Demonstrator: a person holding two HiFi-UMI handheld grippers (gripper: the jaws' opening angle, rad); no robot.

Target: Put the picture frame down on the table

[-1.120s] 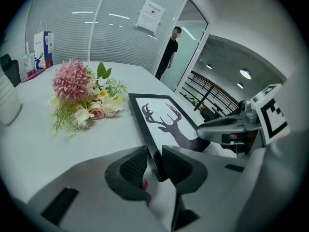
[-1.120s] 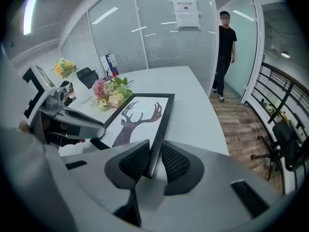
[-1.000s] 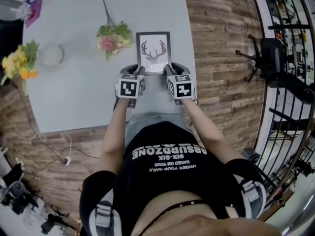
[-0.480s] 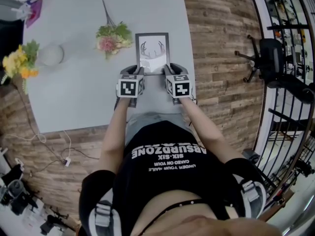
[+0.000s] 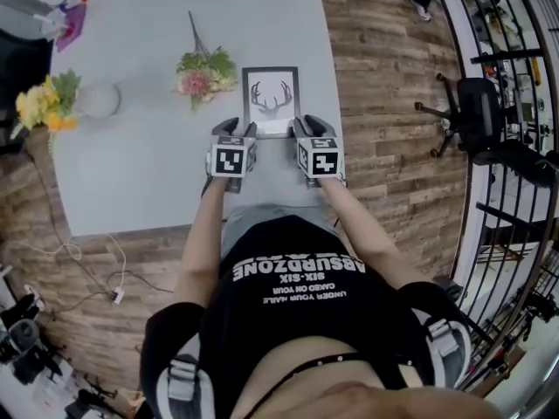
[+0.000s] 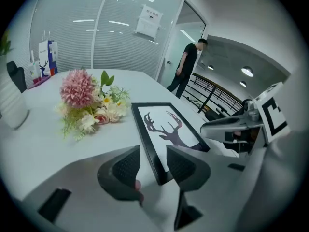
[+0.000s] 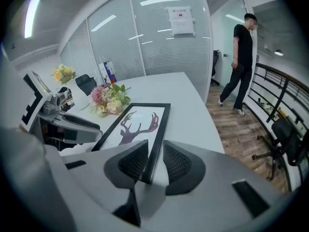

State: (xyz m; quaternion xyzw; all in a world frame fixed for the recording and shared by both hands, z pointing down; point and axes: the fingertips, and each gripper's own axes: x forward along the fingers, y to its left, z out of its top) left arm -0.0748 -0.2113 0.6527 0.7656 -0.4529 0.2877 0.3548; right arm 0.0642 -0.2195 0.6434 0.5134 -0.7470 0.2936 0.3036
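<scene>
The black picture frame (image 5: 271,99) with a deer-antler print lies flat on the grey table (image 5: 140,173), near its right edge. My left gripper (image 5: 238,127) straddles the frame's near left corner. In the left gripper view the frame (image 6: 169,129) sits between the jaws of that gripper (image 6: 153,161), with a gap of table showing beside the rim. My right gripper (image 5: 307,126) is at the near right corner. In the right gripper view the jaws of that gripper (image 7: 155,161) close tightly on the rim of the frame (image 7: 140,122).
A pink and white flower bunch (image 5: 203,72) lies just left of the frame. A white vase (image 5: 96,100) and yellow flowers (image 5: 44,107) stand at the far left. The table's right edge (image 5: 339,103) runs close by. A person (image 7: 244,57) walks beyond it.
The frame was held tilted up off the table and now lies flat on it. Both grippers have come down slightly with it.
</scene>
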